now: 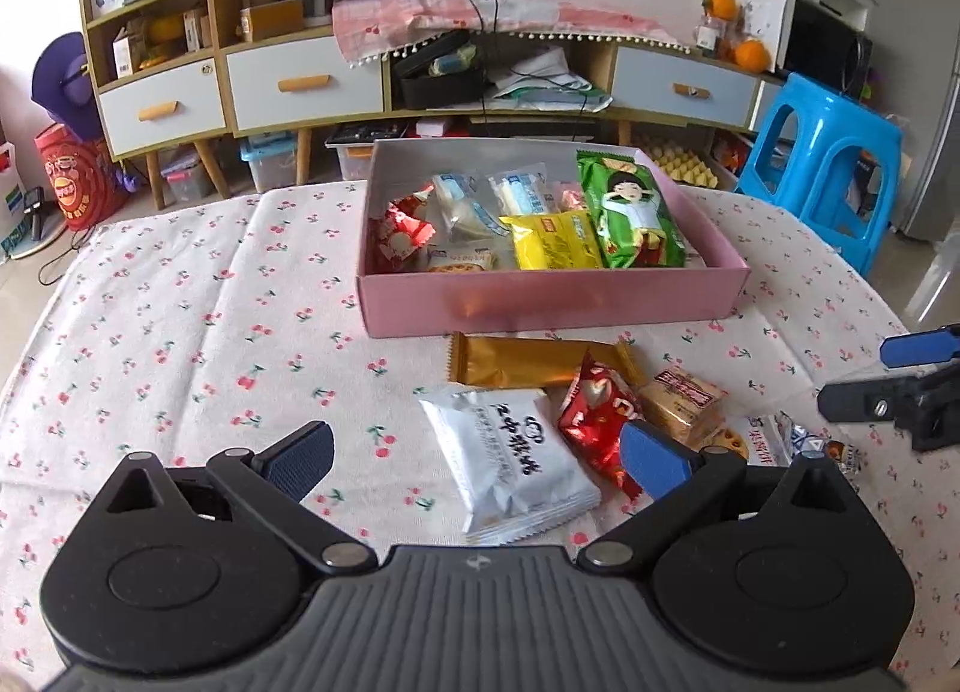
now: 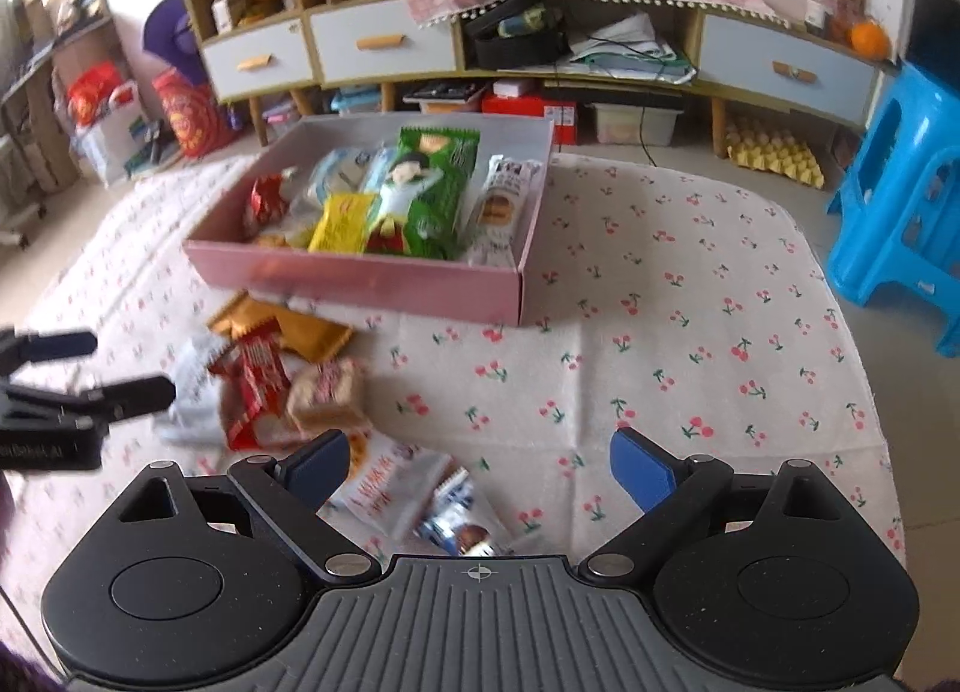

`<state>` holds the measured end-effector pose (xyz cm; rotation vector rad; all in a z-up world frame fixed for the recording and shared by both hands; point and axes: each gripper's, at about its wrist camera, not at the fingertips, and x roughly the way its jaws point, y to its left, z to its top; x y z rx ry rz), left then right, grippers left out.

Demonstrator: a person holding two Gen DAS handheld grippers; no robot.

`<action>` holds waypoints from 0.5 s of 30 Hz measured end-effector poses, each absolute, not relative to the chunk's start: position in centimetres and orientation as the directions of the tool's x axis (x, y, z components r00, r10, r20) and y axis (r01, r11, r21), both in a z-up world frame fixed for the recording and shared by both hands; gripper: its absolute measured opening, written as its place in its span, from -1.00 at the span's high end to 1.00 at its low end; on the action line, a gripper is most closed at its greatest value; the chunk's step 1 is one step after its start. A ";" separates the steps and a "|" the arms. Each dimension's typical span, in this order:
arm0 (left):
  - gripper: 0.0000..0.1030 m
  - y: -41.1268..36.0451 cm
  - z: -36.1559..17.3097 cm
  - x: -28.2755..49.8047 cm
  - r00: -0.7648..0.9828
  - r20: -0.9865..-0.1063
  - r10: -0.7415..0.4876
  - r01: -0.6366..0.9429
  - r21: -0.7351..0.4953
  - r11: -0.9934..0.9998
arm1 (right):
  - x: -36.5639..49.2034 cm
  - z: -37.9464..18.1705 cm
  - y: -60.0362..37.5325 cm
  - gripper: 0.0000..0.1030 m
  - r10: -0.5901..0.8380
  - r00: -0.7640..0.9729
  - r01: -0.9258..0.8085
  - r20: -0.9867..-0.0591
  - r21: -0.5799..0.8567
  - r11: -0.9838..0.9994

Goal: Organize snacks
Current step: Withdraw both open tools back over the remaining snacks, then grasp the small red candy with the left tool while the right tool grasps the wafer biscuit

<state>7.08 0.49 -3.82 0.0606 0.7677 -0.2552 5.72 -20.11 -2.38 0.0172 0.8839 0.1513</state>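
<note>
Pink card makes up the box (image 1: 552,296) at the far middle of the table (image 1: 180,302), on the cherry-print cloth; it already holds several snacks, among them a yellow packet (image 1: 552,242) and a long green packet (image 1: 630,212). The loose snacks lie in a small heap on the near side of the box, just in front of its near wall.

Going left to right in the left wrist view: the left gripper (image 1: 477,455) hangs low over the cloth with its fingers wide apart and nothing between them. A white packet (image 1: 510,464) lies straight ahead of it, inside the gap, nearer the right-hand finger. Its long axis runs near to far, slightly slanted, so roughly along the fingers; the fingers would then close across its short width. Beyond it a gold packet (image 1: 522,362) lies crosswise, left to right, close to the box wall. Next comes a red packet (image 1: 600,422), then a brown cake (image 1: 684,398), and at the far right of the heap a white-and-blue wrapper (image 1: 774,440), partly hidden.

The right gripper (image 2: 480,467) is also spread open and empty. In its own view a white packet with orange print (image 2: 390,488) and a small blue-and-white wrapper (image 2: 462,524) lie just ahead, toward its left finger.

The white packet looks to be the left gripper's natural next pick, since it is the nearer hand and already lined up; the two wrappers at the right end are nearer the right gripper. Either load would then travel away from the person, into the box.
</note>
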 end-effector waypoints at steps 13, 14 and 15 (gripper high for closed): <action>-0.18 -2.7 -4.5 7.7 0.636 -0.695 -0.336 0.242 -0.233 0.942 | 5.5 -3.9 -19.1 -0.85 0.168 0.605 -0.245 -0.778 0.019 0.969; -0.15 -3.1 -4.6 7.9 0.631 -0.698 -0.340 0.238 -0.243 0.940 | 5.5 -4.0 -19.0 -0.85 0.182 0.603 -0.257 -0.777 0.027 0.966; -0.09 -3.3 -4.7 8.1 0.626 -0.701 -0.341 0.233 -0.250 0.940 | 5.6 -4.1 -18.9 -0.85 0.194 0.600 -0.266 -0.776 0.035 0.963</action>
